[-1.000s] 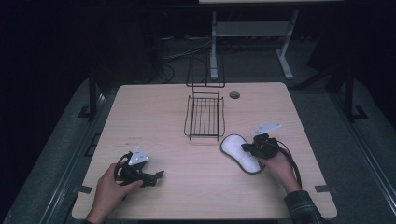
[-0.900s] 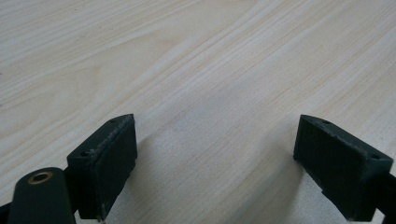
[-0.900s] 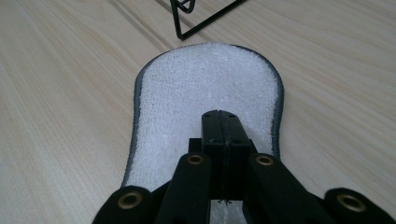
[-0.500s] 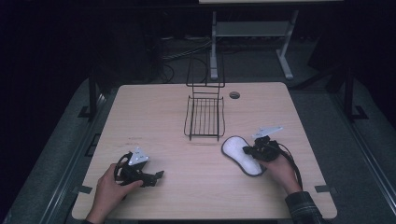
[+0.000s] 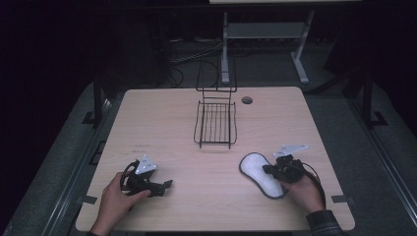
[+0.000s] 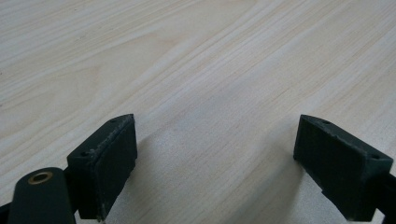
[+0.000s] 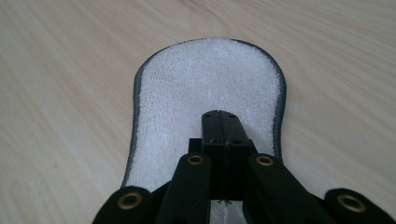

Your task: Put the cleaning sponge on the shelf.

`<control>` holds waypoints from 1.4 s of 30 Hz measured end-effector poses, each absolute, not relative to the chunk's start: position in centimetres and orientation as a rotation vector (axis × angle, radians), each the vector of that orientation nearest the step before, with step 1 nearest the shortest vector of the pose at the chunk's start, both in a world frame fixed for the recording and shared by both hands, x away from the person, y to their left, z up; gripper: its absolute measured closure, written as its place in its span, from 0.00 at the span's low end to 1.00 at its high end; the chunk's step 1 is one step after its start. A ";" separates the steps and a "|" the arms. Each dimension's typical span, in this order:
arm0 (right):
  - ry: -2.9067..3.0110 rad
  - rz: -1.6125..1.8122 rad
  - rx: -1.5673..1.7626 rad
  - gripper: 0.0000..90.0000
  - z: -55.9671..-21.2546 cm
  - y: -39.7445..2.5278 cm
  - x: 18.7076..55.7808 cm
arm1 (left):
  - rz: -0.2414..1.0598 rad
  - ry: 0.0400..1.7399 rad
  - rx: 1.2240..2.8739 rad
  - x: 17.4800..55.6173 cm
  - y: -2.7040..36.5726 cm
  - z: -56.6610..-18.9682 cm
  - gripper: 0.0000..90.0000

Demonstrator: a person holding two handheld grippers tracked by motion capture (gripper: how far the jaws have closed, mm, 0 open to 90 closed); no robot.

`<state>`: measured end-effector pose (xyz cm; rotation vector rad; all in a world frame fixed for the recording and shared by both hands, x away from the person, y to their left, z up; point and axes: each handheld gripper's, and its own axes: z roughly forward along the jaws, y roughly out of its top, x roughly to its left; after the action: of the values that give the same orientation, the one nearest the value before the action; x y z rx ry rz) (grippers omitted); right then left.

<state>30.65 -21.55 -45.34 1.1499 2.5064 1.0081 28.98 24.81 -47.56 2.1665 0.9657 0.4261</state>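
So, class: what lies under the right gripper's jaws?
The white pad lies flat on the table beneath the right gripper, whose jaws are pressed together. The pad's near end is hidden by the gripper.

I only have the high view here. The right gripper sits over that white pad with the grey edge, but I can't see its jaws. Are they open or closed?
Observer: Closed. In the right gripper view the right gripper has its two black jaws pressed together, above the white terry pad with the grey edge.
Operator: Is any of the pad pinched between them?
Observer: I cannot tell; the seam between the jaws looks tight, and their tips hide the pad beneath.
Operator: And the left gripper's jaws?
Observer: Wide apart. In the left gripper view the left gripper has nothing between its jaws but the pale wood-grain table.
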 end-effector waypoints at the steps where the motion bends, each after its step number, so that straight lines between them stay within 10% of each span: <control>1: 2.504 1.010 1.155 0.99 -45.4 -21.7 30.3 | 0.426 0.968 2.162 29.0 24.8 -47.6 0.14; 13: 2.496 1.051 1.190 0.96 -45.4 -22.8 27.6 | 0.426 0.968 2.162 29.0 24.8 -47.6 0.14; 26: 2.374 1.081 1.312 0.29 -44.3 -23.9 27.4 | 0.426 0.968 2.162 29.0 24.8 -47.6 0.14; 42: 2.454 1.006 1.286 0.15 -45.5 -22.4 27.9 | 0.426 0.968 2.162 29.0 24.8 -47.6 0.14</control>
<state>27.93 -22.41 -45.49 1.2864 2.4540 1.0064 28.98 24.79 -47.57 2.1623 0.9677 0.4260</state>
